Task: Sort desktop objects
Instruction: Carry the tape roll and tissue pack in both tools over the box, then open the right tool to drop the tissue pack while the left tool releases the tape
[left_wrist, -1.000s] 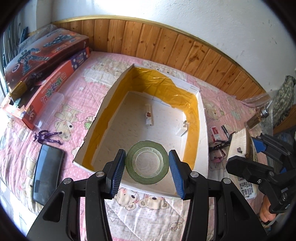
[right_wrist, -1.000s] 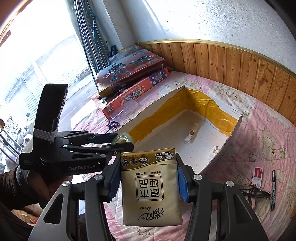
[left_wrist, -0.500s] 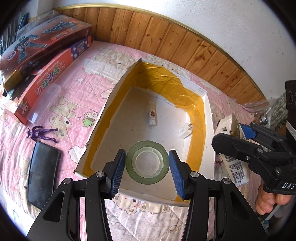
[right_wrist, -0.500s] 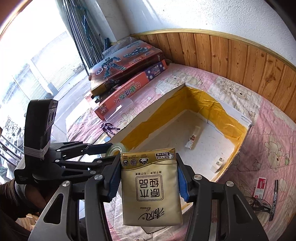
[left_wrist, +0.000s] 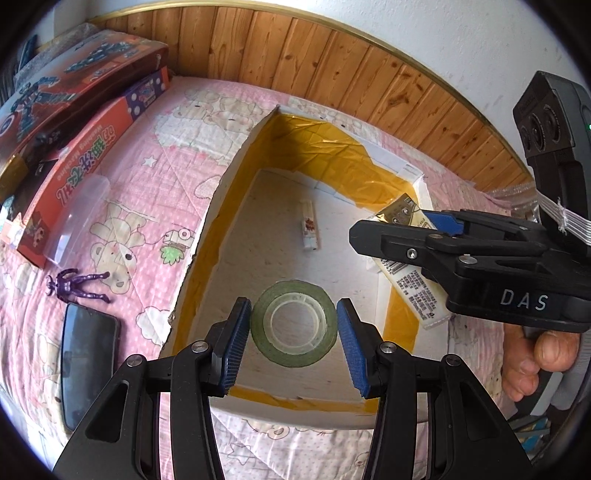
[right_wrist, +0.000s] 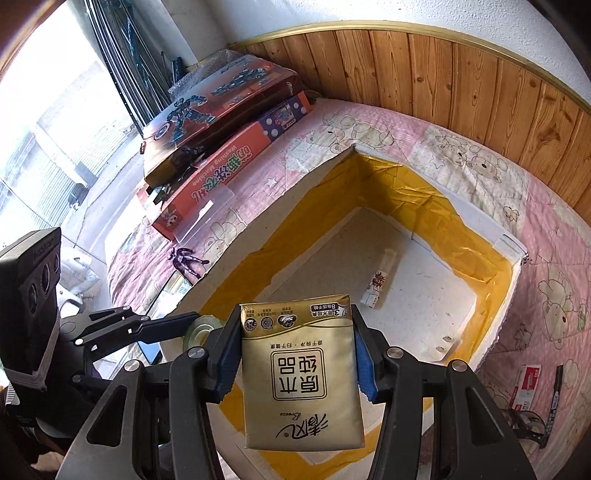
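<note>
A green tape roll (left_wrist: 293, 323) hangs over the near end of the white foam box (left_wrist: 221, 192), with my left gripper (left_wrist: 293, 332) shut on it, blue pads pressing both sides. My right gripper (right_wrist: 299, 354) is shut on a gold tissue pack (right_wrist: 299, 373), held upright above the box's near rim (right_wrist: 325, 162). In the left wrist view the tissue pack (left_wrist: 413, 284) hangs over the box's right wall. The box is lined with yellow tape, and a small white tube (left_wrist: 310, 229) lies on its floor.
On the pink quilt left of the box lie a black phone (left_wrist: 86, 354), a purple figure (left_wrist: 75, 286), a clear lid (left_wrist: 81, 218) and stacked toy boxes (left_wrist: 92, 162). A red-white packet (right_wrist: 528, 380) and a black pen (right_wrist: 554, 395) lie right of it. Wood panelling backs the bed.
Both grippers have moved in over the box and slightly lower, each keeping its load. The right gripper with the tissue pack has swung in from the right to above the box's right wall.
</note>
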